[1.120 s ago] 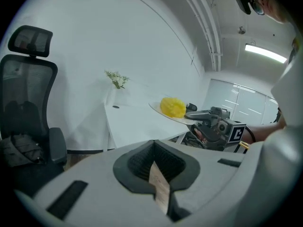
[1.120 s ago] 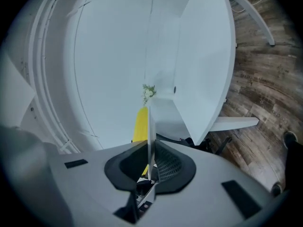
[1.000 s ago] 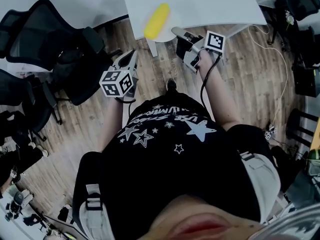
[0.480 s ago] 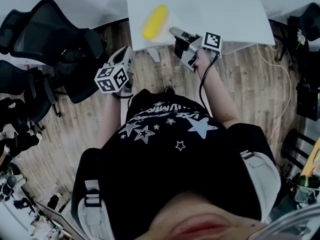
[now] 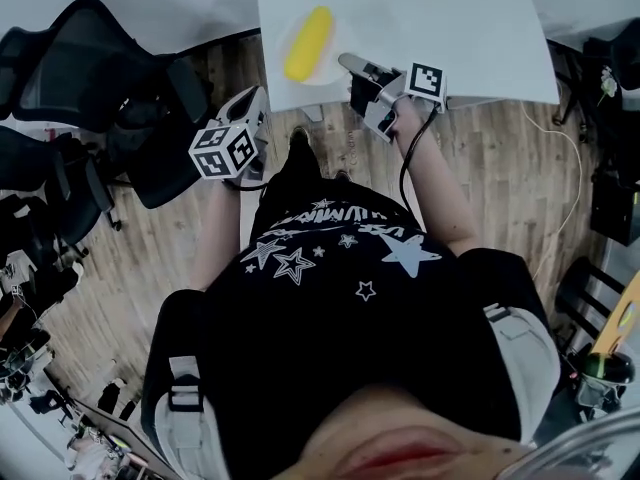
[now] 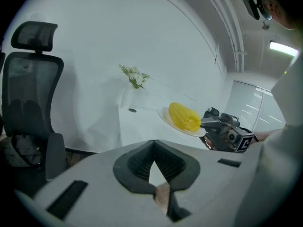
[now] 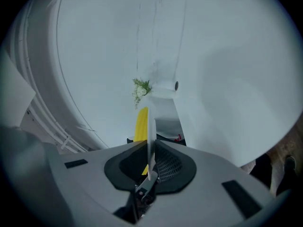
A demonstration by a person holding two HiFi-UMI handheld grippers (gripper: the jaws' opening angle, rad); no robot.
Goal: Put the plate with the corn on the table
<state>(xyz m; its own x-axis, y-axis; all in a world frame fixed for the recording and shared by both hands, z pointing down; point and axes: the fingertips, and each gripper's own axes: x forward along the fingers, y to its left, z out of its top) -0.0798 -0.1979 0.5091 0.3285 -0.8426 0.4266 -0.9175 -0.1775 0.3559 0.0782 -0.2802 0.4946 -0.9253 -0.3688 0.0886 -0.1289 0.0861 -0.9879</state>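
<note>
A yellow corn cob (image 5: 308,42) lies on a white plate (image 5: 326,65) over the near edge of the white table (image 5: 450,28). My right gripper (image 5: 345,64) is shut on the plate's near rim; whether the plate rests on the table I cannot tell. In the right gripper view the plate (image 7: 150,126) stands edge-on between the pads, with the corn (image 7: 141,123) behind it. My left gripper (image 5: 257,98) hangs left of the plate, below the table edge, shut and empty. The left gripper view shows the corn (image 6: 183,117), the plate (image 6: 166,119) and the right gripper (image 6: 204,123) side-on.
Black office chairs (image 5: 95,78) crowd the floor at the left, one close by in the left gripper view (image 6: 28,89). A small vase of flowers (image 6: 134,77) stands at the table's far end. A white cable (image 5: 565,158) runs over the wooden floor at the right.
The right gripper has carried the plate with the corn from the table's corner further in over the tabletop. The left gripper has drifted a little to the left.
</note>
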